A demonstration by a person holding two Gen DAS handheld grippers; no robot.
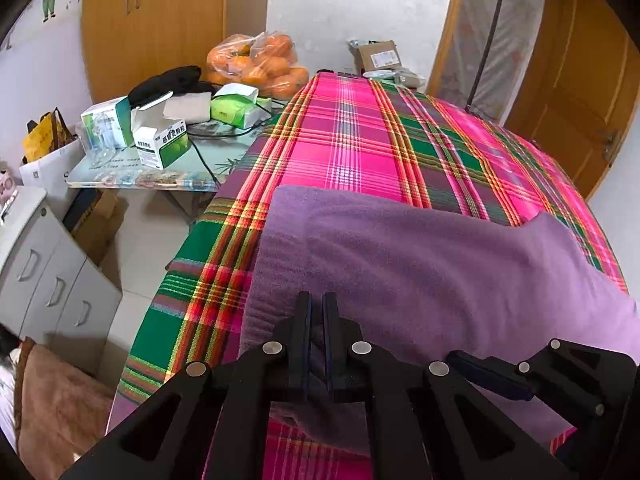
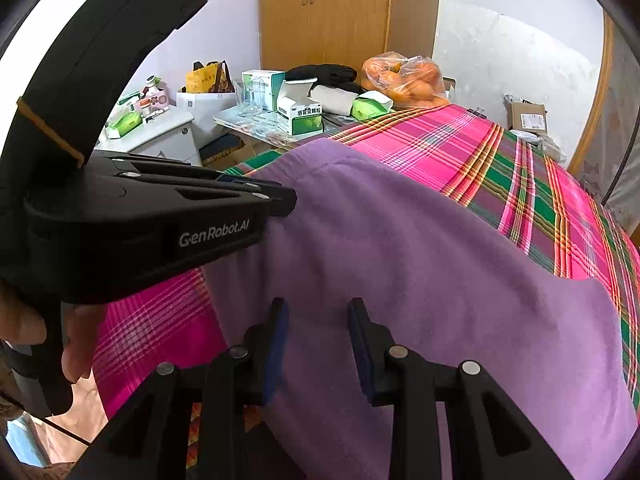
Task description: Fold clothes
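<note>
A purple fleece garment point(image 1: 420, 264) lies spread over a pink and green plaid sheet point(image 1: 352, 136). My left gripper point(image 1: 317, 300) is shut on the garment's near left edge, with a fold of purple cloth pinched between its pads. In the right wrist view the same left gripper point(image 2: 292, 200) clamps the garment point(image 2: 420, 280) at its left side, and a hand point(image 2: 76, 340) holds its handle. My right gripper point(image 2: 318, 308) hovers open over the garment's near part, cloth showing under the gap. In the left wrist view the right gripper point(image 1: 460, 360) sits low at the right.
Left of the plaid sheet point(image 2: 540, 184) stands a side table point(image 1: 132, 178) with medicine boxes point(image 1: 162, 146), a tissue pack point(image 1: 236, 108) and a bag of oranges point(image 1: 260, 64). A grey drawer cabinet point(image 1: 48, 276) is at the left, a cardboard parcel point(image 1: 378, 56) beyond the sheet's far end.
</note>
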